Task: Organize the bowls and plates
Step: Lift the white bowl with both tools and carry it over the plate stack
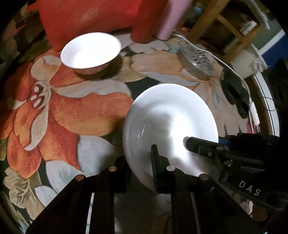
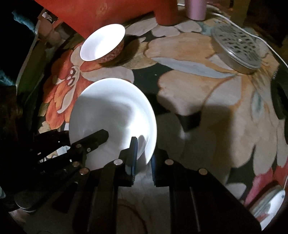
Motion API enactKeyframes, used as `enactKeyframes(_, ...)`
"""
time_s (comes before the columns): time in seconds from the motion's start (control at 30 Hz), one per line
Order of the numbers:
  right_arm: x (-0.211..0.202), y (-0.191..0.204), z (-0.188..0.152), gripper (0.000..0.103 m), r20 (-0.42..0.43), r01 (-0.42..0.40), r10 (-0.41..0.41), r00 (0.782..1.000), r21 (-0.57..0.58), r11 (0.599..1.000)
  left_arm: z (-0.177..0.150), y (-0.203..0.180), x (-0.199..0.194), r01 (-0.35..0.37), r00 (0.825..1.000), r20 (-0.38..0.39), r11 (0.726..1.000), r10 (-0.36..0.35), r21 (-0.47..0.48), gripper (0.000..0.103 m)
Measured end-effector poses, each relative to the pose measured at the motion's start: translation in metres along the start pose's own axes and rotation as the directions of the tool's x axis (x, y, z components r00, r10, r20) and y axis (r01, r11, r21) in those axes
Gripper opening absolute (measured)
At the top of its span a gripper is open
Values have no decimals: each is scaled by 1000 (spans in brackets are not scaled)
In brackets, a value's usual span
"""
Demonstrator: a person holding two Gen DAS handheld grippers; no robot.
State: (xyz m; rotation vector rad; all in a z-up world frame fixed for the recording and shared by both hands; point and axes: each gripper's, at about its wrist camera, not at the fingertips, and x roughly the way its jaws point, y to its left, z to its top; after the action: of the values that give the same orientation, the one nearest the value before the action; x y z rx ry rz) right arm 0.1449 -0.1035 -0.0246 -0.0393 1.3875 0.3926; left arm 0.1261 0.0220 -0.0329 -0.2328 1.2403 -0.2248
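Note:
Both grippers hold a white plate [image 1: 169, 117] [image 2: 111, 111] above the floral tablecloth [image 1: 72, 111] [image 2: 216, 108]. My left gripper [image 1: 139, 156] is shut on the plate's near rim, one finger on top and the other beneath. My right gripper [image 2: 144, 149] is shut on the opposite rim in the same way. Each view shows the other gripper's black finger lying on the plate's face. A white bowl [image 1: 90, 50] [image 2: 102, 43] with a red patterned outside stands on the cloth beyond the plate, apart from it.
A red cushion [image 1: 90, 18] and a pink cup [image 1: 171, 18] [image 2: 196, 9] stand at the back. To the right lie a perforated metal lid [image 1: 198, 61] [image 2: 235, 46], a white cable [image 1: 234, 72] and a black object [image 1: 234, 90]. Another white dish [image 2: 270, 203] shows at the table's near right edge.

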Motion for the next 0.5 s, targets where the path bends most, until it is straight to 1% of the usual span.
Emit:
enactKeyframes(0.23, -35, -10, -22, 14, 29, 33, -34, 999, 54, 998, -8, -32, -22, 50, 999, 17, 997, -51, 66, 18)
enactKeyframes(0.5, -66, -28, -57, 14, 61, 30, -40, 997, 161, 987, -21, -72, -41, 80, 996, 23, 986, -84, 144, 18)
